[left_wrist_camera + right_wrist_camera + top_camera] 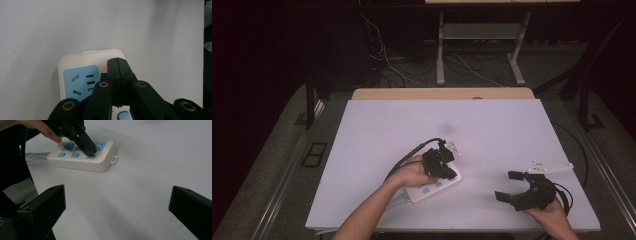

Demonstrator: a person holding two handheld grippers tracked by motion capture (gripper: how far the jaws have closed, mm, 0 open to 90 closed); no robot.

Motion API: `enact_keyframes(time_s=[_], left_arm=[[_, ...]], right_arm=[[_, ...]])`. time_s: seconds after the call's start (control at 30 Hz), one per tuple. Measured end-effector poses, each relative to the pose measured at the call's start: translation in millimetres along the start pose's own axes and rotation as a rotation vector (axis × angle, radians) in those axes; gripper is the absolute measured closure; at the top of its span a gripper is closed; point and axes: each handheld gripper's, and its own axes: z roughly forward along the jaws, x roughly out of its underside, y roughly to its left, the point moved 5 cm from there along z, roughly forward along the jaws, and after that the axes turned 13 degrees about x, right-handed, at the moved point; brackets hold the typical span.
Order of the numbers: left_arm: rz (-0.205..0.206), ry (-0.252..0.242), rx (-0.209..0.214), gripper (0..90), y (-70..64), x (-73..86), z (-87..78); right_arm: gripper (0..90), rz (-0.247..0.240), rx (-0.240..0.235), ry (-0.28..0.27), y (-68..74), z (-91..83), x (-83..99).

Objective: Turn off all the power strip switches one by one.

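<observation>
Right gripper view is showing my left gripper (88,148), fingers pressed together, pushing down on a blue switch (91,157) of the white power strip (82,157) lying on the desk (140,182); my right gripper (514,186) is hovering nearby, fingers spread wide.

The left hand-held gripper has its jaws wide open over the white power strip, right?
Not quite. The left hand-held gripper is over the white plastic power strip with blue sockets, but its jaws are shut, pressed together at the tips. The left gripper view shows this.
</observation>
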Motion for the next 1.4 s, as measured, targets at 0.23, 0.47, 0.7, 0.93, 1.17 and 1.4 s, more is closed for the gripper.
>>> enact_keyframes(time_s=[0.23,0.47,0.7,0.93,1.17,1.4], left_arm=[[-0.003,-0.003,0.009,88.9,1.1,0.3,-0.1],[-0.025,-0.009,0.026,89.1,2.7,0.4,-0.2],[-0.043,-0.007,0.032,89.3,3.7,0.0,0.0],[-0.051,0.000,0.033,89.4,4.3,0.0,0.9],[-0.044,0.000,0.024,89.3,3.1,-0.4,1.1],[-0.043,0.007,0.013,89.1,2.3,-0.9,0.9]], right_arm=[[0.5,0.001,0.000,0.001,0.3,-0.2,0.1],[0.5,-0.001,-0.001,0.002,0.6,-0.3,0.3],[0.5,-0.005,-0.004,0.004,1.5,0.2,0.6],[0.5,-0.003,-0.002,0.002,0.9,-0.9,0.4],[0.5,-0.003,0.000,0.005,0.6,-0.3,0.6],[0.5,-0.001,-0.001,0.004,0.3,-0.3,0.4]])
